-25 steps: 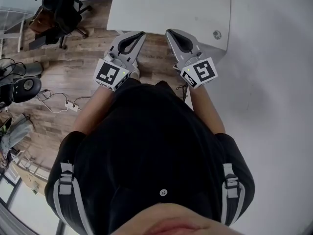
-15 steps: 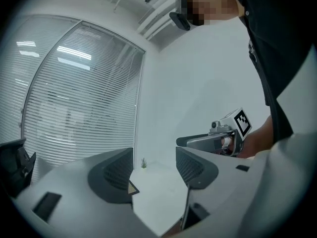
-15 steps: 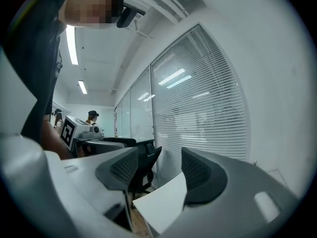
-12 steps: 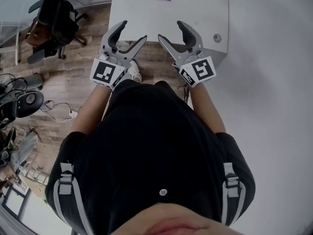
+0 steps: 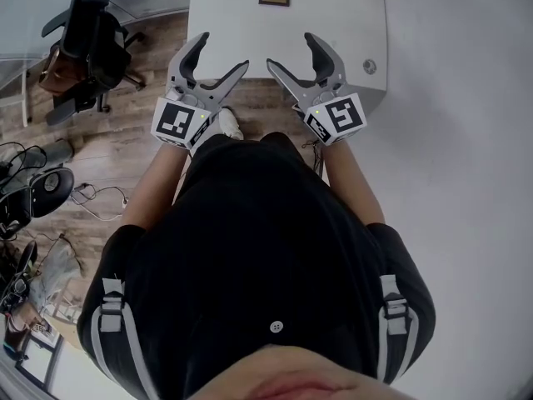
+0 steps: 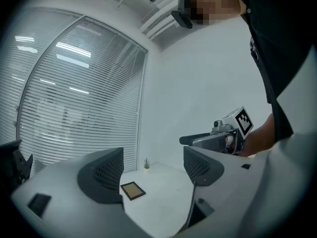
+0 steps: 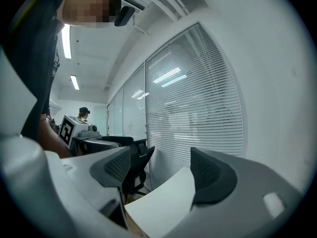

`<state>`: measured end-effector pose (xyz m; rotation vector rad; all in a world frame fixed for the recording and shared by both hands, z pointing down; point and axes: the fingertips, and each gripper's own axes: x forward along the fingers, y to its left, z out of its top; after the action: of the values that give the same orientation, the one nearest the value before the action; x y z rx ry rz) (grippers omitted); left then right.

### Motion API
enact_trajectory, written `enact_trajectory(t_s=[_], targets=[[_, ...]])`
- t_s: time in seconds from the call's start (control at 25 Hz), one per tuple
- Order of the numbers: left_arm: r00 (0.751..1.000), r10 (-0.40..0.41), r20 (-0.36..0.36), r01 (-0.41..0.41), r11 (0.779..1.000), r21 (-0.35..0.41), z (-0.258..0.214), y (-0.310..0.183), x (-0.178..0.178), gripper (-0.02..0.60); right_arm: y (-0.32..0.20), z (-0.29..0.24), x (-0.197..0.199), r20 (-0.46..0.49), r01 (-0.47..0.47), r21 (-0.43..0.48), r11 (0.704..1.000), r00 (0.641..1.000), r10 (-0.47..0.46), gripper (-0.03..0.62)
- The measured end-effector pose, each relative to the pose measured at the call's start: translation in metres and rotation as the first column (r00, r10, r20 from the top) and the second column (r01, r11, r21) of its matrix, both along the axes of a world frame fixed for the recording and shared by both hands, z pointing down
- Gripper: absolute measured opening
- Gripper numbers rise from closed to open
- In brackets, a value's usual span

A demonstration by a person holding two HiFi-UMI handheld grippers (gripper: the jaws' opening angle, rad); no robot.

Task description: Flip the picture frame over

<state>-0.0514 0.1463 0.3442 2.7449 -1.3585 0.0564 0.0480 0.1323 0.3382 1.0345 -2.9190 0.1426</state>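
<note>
**Lighting and image quality in the three views**

Bright, even indoor light. Ceiling strip lights (image 7: 74,82) appear in the right gripper view, and pale bars of glare lie across the window blinds (image 7: 198,118). In the head view the white table (image 5: 333,23) is nearly washed out and the shadows are soft. All views bow strongly toward dark, vignetted edges. In the left gripper view the picture frame (image 6: 132,190) stays crisp. The person's dark shirt (image 5: 266,248) shows little detail.

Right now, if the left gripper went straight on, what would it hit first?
Probably nothing. The left gripper, fingers just opened and empty, points over the white table. The picture frame lies ahead but seems lower; height is unclear.
</note>
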Motion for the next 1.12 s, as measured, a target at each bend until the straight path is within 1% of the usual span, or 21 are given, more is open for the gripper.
enact_trajectory(t_s=[0.32, 0.48, 0.68, 0.76, 0.84, 0.92, 1.0, 1.12], targets=[[0.999, 0.042, -0.012, -0.042, 0.999, -0.01, 0.007, -0.02, -0.027, 0.362, -0.013, 0.009, -0.024, -0.011, -0.05, -0.033, 0.998, 0.999, 0.05, 0.376], [0.999, 0.032, -0.018, -0.032, 0.999, -0.019, 0.002, -0.054, -0.045, 0.362, -0.046, 0.005, -0.041, -0.024, -0.043, -0.051, 0.998, 0.999, 0.042, 0.376], [0.999, 0.044, -0.004, -0.044, 0.999, -0.026, 0.004, -0.059, -0.046, 0.362, -0.055, 0.006, -0.042, -0.022, -0.052, -0.051, 0.997, 0.998, 0.051, 0.376], [0.999, 0.041, -0.004, -0.041, 0.999, -0.028, 0.005, -0.067, -0.051, 0.362, -0.063, 0.009, -0.048, -0.021, -0.048, -0.054, 0.997, 0.999, 0.047, 0.376], [0.999, 0.035, 0.0, -0.035, 0.999, -0.038, 0.007, -0.081, -0.06, 0.362, -0.078, 0.01, -0.056, -0.023, -0.045, -0.058, 0.997, 0.999, 0.044, 0.376], [1.0, 0.027, 0.006, -0.027, 0.999, -0.031, 0.008, -0.096, -0.063, 0.362, -0.096, 0.014, -0.058, -0.019, -0.04, -0.059, 0.997, 0.999, 0.039, 0.376], [1.0, 0.02, 0.013, -0.02, 1.0, -0.023, 0.009, -0.112, -0.059, 0.362, -0.114, 0.017, -0.054, -0.012, -0.032, -0.059, 0.998, 0.999, 0.031, 0.376], [1.0, 0.024, 0.016, -0.023, 0.999, -0.036, 0.009, -0.136, -0.052, 0.361, -0.14, 0.014, -0.049, -0.011, -0.026, -0.054, 0.998, 1.0, 0.025, 0.376]])
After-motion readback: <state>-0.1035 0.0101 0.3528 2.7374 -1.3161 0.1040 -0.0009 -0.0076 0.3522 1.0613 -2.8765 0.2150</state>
